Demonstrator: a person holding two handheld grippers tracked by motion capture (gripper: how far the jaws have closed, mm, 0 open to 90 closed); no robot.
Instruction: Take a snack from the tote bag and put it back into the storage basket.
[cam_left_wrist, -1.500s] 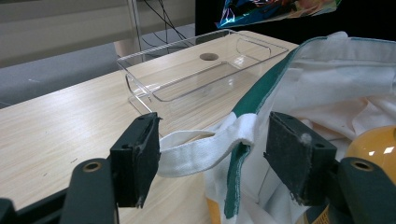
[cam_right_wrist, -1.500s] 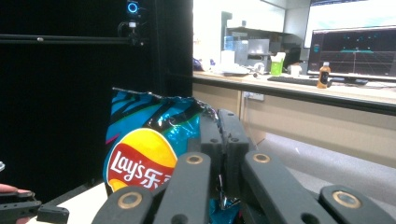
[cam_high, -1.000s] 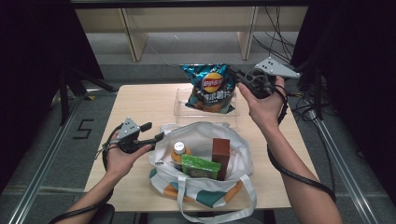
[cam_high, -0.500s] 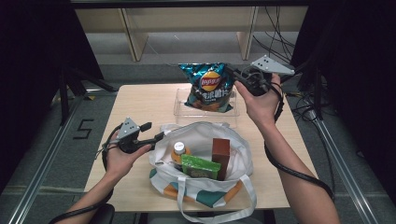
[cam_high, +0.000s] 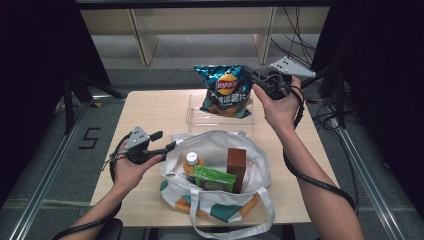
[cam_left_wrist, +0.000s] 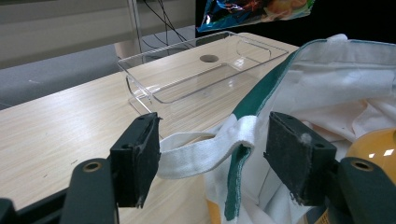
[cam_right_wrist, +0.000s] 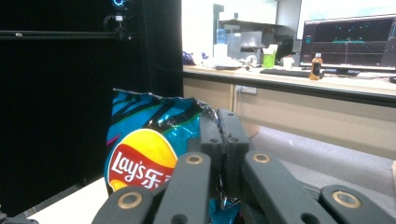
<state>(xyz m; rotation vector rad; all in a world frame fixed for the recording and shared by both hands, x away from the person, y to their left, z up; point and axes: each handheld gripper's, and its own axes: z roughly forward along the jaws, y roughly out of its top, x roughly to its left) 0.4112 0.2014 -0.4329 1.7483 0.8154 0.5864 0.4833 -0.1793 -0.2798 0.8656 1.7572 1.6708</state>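
A blue Lay's chips bag (cam_high: 226, 92) hangs upright over a clear plastic tray (cam_high: 197, 112) at the table's far side. My right gripper (cam_high: 254, 80) is shut on the bag's top right corner. In the right gripper view the jaws (cam_right_wrist: 219, 116) pinch the crinkled foil edge of the chips bag (cam_right_wrist: 140, 158). My left gripper (cam_high: 170, 146) is open at the left rim of a white tote bag (cam_high: 220, 145). In the left gripper view the bag's white handle strap (cam_left_wrist: 196, 151) loops between its wide-apart jaws (cam_left_wrist: 212, 140).
Inside the tote stand an orange bottle (cam_high: 191, 162), a green packet (cam_high: 215, 179) and a brown box (cam_high: 236, 162). The tote has green trim and lies at the table's near side. Bare wood (cam_high: 150, 115) lies left of the tray. Cables trail off the right edge.
The right gripper and the chips bag have drifted slightly up and to the left. The left gripper and the tote have stayed in place.
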